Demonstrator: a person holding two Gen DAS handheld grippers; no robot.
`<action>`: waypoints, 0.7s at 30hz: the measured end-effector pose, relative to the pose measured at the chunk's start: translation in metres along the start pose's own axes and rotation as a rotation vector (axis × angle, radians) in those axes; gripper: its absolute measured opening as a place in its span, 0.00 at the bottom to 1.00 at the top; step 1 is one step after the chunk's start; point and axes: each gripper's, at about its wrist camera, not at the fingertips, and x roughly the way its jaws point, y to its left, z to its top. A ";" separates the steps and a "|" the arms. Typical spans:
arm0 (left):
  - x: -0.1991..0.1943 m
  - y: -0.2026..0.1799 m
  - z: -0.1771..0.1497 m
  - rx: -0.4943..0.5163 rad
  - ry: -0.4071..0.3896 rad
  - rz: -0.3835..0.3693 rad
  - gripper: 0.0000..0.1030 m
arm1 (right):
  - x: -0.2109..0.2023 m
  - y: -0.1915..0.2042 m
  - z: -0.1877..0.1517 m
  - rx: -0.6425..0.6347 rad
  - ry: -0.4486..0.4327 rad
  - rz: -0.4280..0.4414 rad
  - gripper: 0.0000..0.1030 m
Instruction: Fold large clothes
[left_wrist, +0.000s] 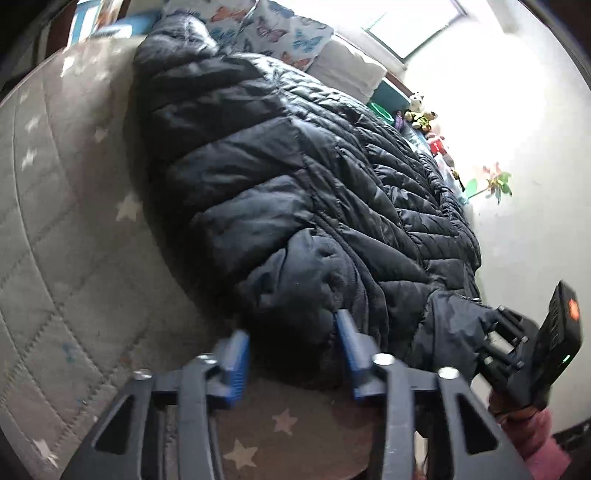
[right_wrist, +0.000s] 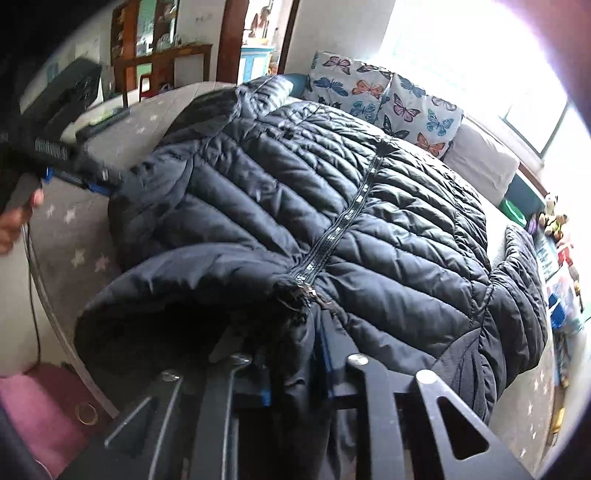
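A large dark navy quilted puffer jacket (left_wrist: 295, 177) lies spread on a grey star-patterned bedspread (left_wrist: 66, 206); in the right wrist view the jacket (right_wrist: 332, 206) shows its zipper line down the middle. My left gripper (left_wrist: 291, 343) is open, its blue pads on either side of the jacket's near edge. It also shows in the right wrist view (right_wrist: 92, 184), at the jacket's left edge. My right gripper (right_wrist: 295, 369) is shut on the jacket's collar and hood fabric, which covers its fingers. It also shows in the left wrist view (left_wrist: 495, 332), at the jacket's right corner.
Butterfly-print pillows (right_wrist: 388, 99) and a white pillow (right_wrist: 480, 155) lie at the bed's head. Toys (left_wrist: 421, 114) line the far bedside by a bright window. A wooden shelf (right_wrist: 147, 48) and doorway stand behind. A pink sleeve (left_wrist: 532, 439) shows at the lower right.
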 end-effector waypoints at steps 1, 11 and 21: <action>-0.002 -0.001 0.005 0.001 -0.004 -0.005 0.28 | -0.004 -0.004 0.001 0.024 -0.008 0.024 0.14; -0.048 -0.003 -0.014 0.046 -0.020 0.021 0.25 | -0.021 0.019 -0.007 -0.031 0.002 0.173 0.15; -0.070 0.019 0.012 0.013 -0.017 0.120 0.63 | -0.041 0.018 0.003 -0.091 0.128 0.304 0.32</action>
